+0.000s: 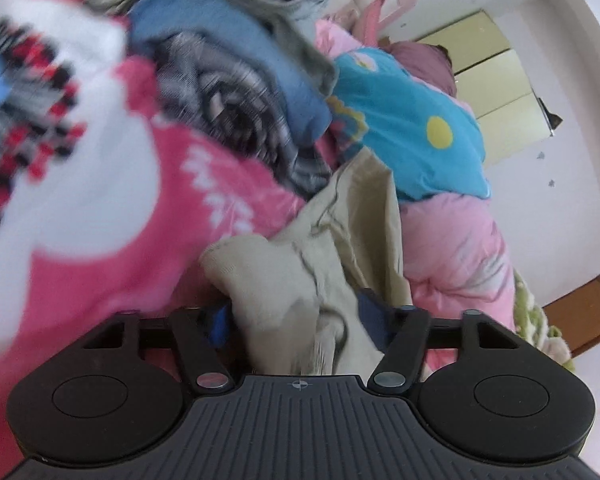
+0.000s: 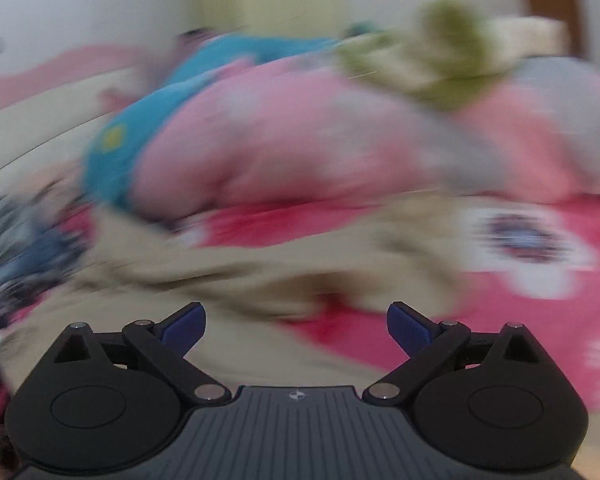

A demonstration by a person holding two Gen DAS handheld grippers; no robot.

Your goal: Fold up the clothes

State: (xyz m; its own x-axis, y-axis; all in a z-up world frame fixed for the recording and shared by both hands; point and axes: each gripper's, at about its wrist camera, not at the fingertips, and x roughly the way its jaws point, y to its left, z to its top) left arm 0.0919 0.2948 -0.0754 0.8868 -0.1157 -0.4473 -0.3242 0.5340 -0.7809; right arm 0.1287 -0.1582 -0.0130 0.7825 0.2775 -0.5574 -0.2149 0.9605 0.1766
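Holding a bunched part of the beige garment (image 1: 300, 280) in the left claw (image 1: 300, 316), fingers closed in on the cloth, with their blue pads mostly covered by it. Standing wide and empty, the right claw (image 2: 296, 328), above the same beige garment (image 2: 228, 276), spread in loose folds over the pink bed cover (image 2: 520, 320). Lying on the bed, crumpled and not folded flat, between a pile of other clothes (image 1: 228, 92) on one side and the pink and turquoise bedding (image 1: 412, 128) on the other. Judged as soft, light and limp: likely to sag and slide out of shape when lifted, not fragile, maybe a little slippery on the smooth cover. Better to take hold at a firm edge such as a hem, waistband or corner, one claw at each end, so the cloth hangs straight; a grip in the middle would only make a bundle. Hard to say what kind of garment it is, because seams and edges are buried in the folds. Strongly blurred, the whole right wrist view, so outline and far edge of the garment cannot be traced. Cut off by the frame, the clothes pile at the left. Not possible to tell how far the folding is.
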